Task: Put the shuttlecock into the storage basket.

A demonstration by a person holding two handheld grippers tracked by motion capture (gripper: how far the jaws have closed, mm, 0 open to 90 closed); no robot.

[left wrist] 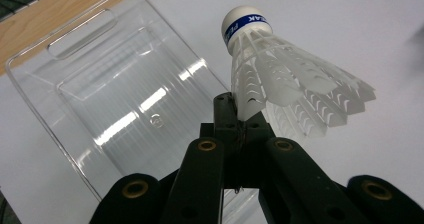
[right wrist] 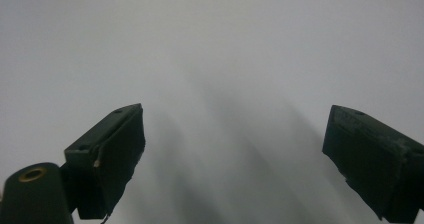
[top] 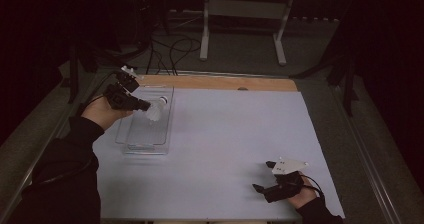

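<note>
Left gripper clamped on the shuttlecock skirt, held above the clear tray; right gripper jaws apart, well away from the tray

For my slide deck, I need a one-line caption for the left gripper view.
Left gripper pinches a white shuttlecock by its skirt above a clear plastic tray.
</note>
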